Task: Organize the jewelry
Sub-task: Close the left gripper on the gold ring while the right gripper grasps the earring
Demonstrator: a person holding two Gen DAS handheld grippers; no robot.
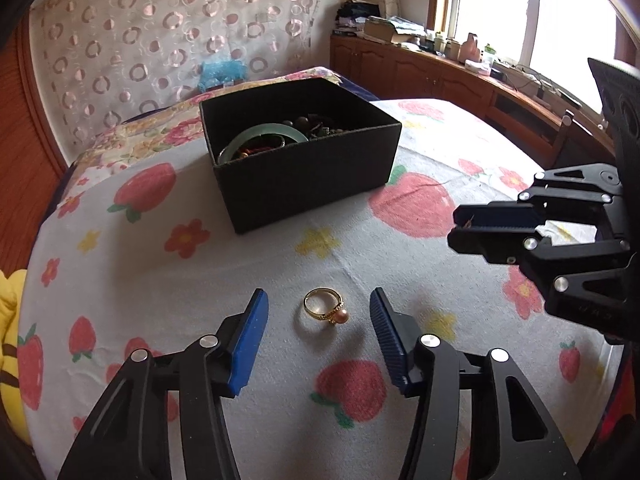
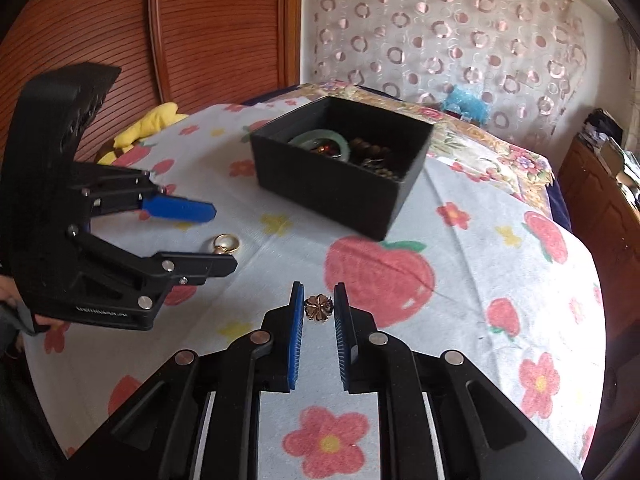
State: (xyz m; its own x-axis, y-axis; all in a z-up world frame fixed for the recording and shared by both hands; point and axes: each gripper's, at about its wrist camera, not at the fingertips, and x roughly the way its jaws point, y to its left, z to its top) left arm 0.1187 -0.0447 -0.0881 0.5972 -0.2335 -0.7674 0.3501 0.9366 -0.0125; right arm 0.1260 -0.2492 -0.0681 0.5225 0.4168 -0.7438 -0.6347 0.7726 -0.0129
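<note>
Left claw (image 1: 318, 300): mine, wide open, holds nothing; gold ring (image 1: 325, 306) with a pink pearl lies on the bedsheet (image 1: 120, 272) between its fingers, touching neither.
Right claw (image 2: 319, 294): nearly closed around a small flower charm (image 2: 319, 309); a sliver of gap shows at each pad, so I can't tell if it grips it or not.
Box (image 1: 296, 152): black, open, ahead of both claws; already holds a green bangle (image 1: 262, 136), beads and other pieces.
Done: I'd say most jewelry is in the box.
Left: ring and charm still out on the bed; I judge two picks and two drops remain.
Left view only: ring's pearl, full claw spread around it.
Right view only: the charm itself; from the left view it's barely a speck at the right claw's tips.
</note>
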